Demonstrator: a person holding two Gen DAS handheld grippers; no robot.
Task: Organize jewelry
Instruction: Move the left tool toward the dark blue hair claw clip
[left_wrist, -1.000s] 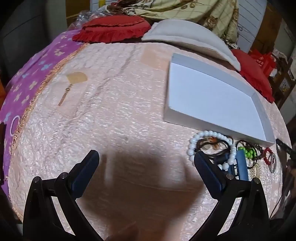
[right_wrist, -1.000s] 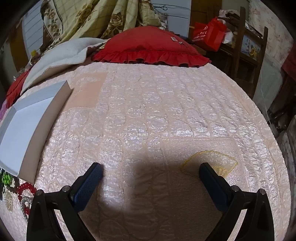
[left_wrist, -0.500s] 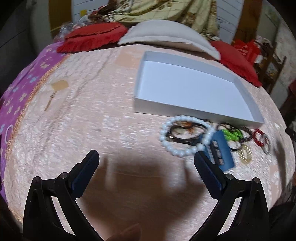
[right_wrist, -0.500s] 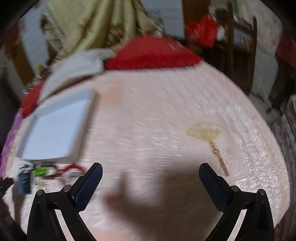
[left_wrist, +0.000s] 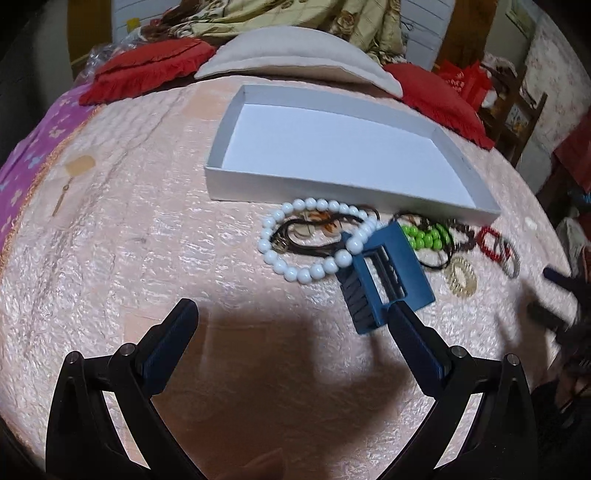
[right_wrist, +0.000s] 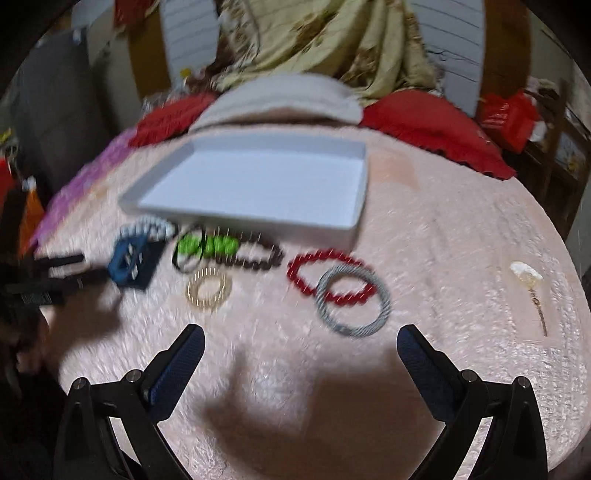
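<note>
An empty white tray (left_wrist: 236, 110) (right_wrist: 354, 218) lies on the pink quilted bed. Along its near side the jewelry is strewn: a white bead bracelet (left_wrist: 295, 273) over dark cords, a blue rectangular clip (left_wrist: 413, 273) (right_wrist: 133, 262), green beads (left_wrist: 424, 238) (right_wrist: 207, 245), a gold coil ring (left_wrist: 460, 277) (right_wrist: 208, 290), a dark bead bracelet (right_wrist: 258, 258), a red bead bracelet (right_wrist: 306, 266) and a grey bangle (right_wrist: 352, 301). My left gripper (left_wrist: 291, 317) is open just short of the white beads and clip. My right gripper (right_wrist: 301, 343) is open just short of the grey bangle.
Red cushions (left_wrist: 147, 70) (right_wrist: 436, 125) and a grey pillow (left_wrist: 295, 59) line the far side, with a floral blanket (right_wrist: 325, 44) behind. A purple cloth (left_wrist: 26, 147) covers the left edge. A chair and red bag (left_wrist: 465, 81) stand at right. Fan embroideries (left_wrist: 79, 164) (right_wrist: 526, 277) mark the quilt.
Both cameras have swung toward the jewelry and tray. The right view, earlier on bare quilt, now faces the bracelets. Both grippers stayed open.
</note>
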